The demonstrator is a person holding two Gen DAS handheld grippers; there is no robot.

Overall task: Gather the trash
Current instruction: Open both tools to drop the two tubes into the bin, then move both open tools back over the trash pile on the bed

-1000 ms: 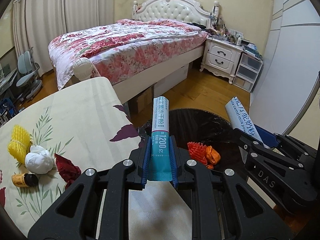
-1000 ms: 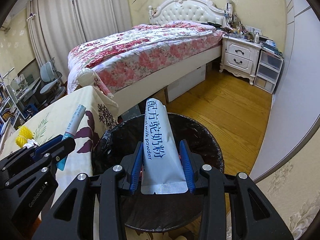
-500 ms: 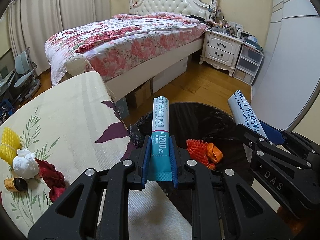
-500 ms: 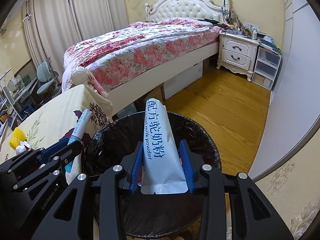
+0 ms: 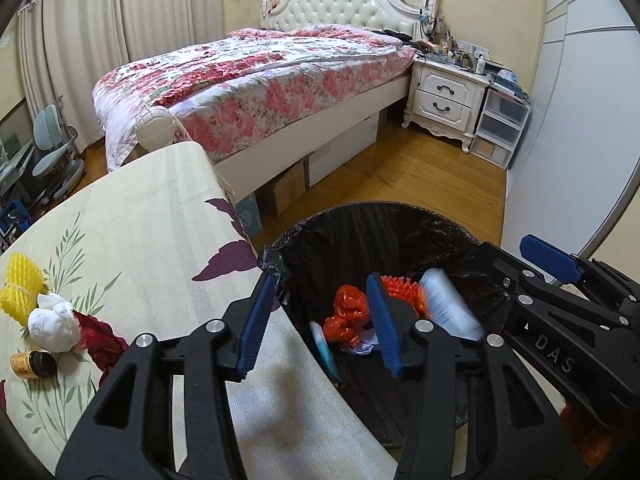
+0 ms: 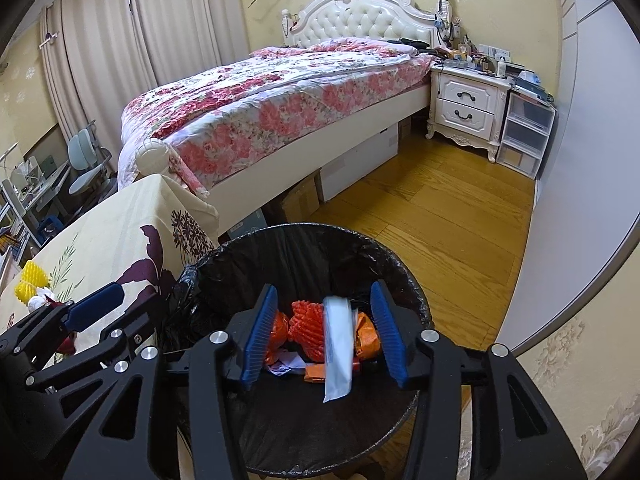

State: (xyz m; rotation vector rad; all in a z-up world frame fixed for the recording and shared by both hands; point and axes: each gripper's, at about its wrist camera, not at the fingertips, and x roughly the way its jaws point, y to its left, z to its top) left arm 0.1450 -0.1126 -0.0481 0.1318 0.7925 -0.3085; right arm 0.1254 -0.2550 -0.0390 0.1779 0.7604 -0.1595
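**Mei:** Both packets had left the claws since one second before. Then the left claw [image 5: 318, 322] pinched a teal packet [image 5: 325, 350] and the right claw [image 6: 324, 334] pinched a white packet [image 6: 338, 350]; now neither pad touched anything.

**Jonas:** And the claws, how did they stand?

**Mei:** Both were spread and their jaws were opening more. The white packet was blurred between the right jaws, so I judged it was falling into the trash bin [image 6: 400, 264]. The teal packet was already low inside the black liner, beside an orange bag [image 5: 348, 312] and an orange foam net [image 6: 308, 330].

**Jonas:** So the task was finished?

**Mei:** No, I think only a part. On the desk [image 5: 140, 216] some things were left: a yellow foam net [image 5: 22, 286], a white crumpled tissue [image 5: 52, 322], a dark red wrapper [image 5: 102, 340] and a small brown bottle [image 5: 34, 364]. They lay close together near the left edge, well apart from the bin.

**Jonas:** All of them are trash?

**Mei:** This I could not tell for the bottle. The others looked like trash, so more trips seemed necessary.
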